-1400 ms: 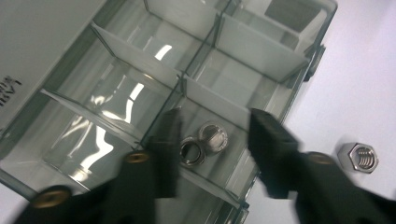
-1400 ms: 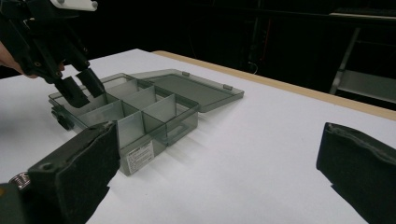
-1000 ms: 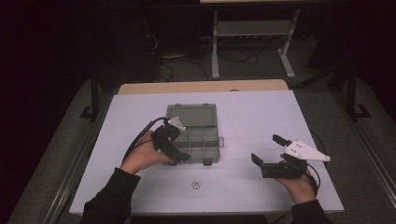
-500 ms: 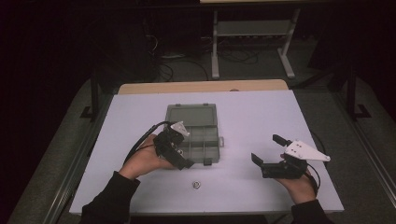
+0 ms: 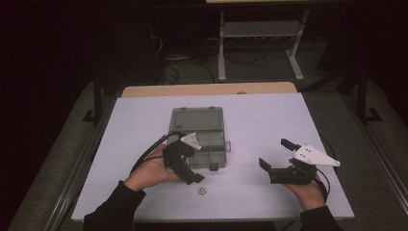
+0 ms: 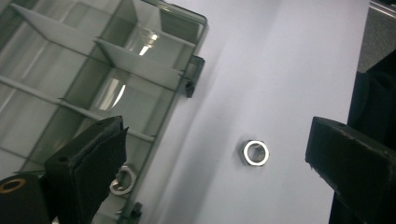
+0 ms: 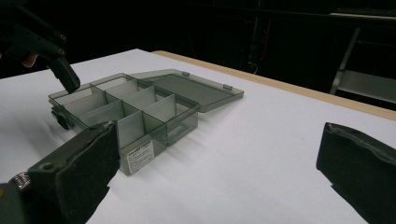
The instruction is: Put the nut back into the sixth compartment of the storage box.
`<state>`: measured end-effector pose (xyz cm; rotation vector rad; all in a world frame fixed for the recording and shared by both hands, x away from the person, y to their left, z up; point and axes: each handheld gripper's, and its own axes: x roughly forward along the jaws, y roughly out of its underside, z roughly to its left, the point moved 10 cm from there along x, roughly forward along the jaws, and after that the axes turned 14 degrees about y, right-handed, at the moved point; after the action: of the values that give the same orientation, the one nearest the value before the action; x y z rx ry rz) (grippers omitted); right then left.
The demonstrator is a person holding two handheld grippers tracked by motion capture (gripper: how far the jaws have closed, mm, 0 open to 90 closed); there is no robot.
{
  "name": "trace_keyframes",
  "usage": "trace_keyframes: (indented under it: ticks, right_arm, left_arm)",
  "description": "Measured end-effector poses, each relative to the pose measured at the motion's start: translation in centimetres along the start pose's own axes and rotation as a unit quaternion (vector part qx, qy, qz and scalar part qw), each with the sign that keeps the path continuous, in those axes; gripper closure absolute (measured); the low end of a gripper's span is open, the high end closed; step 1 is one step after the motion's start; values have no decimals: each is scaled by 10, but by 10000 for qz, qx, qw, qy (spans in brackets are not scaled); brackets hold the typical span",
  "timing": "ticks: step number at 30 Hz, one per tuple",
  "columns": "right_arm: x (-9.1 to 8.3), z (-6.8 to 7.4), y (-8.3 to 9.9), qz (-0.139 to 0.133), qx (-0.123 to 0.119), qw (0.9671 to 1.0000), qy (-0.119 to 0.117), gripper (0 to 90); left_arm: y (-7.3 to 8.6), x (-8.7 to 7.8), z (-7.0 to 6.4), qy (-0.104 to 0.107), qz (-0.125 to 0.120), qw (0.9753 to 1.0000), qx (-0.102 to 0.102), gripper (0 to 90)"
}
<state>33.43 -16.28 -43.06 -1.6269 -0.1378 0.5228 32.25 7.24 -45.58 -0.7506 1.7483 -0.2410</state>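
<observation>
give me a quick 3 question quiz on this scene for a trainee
1. True or false: the lid of the compartment box is shut.
2. Where does the loose nut lie? A) in a compartment of the box B) on the bare table beside the box C) between the right gripper's jaws
3. Fill in: the left gripper has its jaws ____, standing to either side of the nut in the left gripper view.

Key
1. False: the lid lies folded back flat on the table.
2. B. Another ring-shaped metal part already lies inside a compartment.
3. Open. The right gripper is open too and holds nothing.
</observation>
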Motion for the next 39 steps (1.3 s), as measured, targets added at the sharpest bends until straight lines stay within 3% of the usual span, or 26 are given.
trace_keyframes:
  ticks: [7, 22, 35, 39]
  right_arm:
    - [0, 0, 0, 3, 2, 10000, 8, 0]
    - [0, -1, 0, -8, -11, 10000, 7, 0]
    - [0, 0, 0, -7, -3, 10000, 3, 0]
    - [0, 0, 0, -9, -8, 10000, 0, 0]
  left_arm:
    - [3, 8, -7, 66, 118, 9998, 117, 80]
    - [12, 28, -18, 357, 499, 9973, 408, 343]
    - [24, 47, -22, 419, 1043, 9910, 734, 533]
    - [25, 51, -23, 435, 1080, 9904, 749, 570]
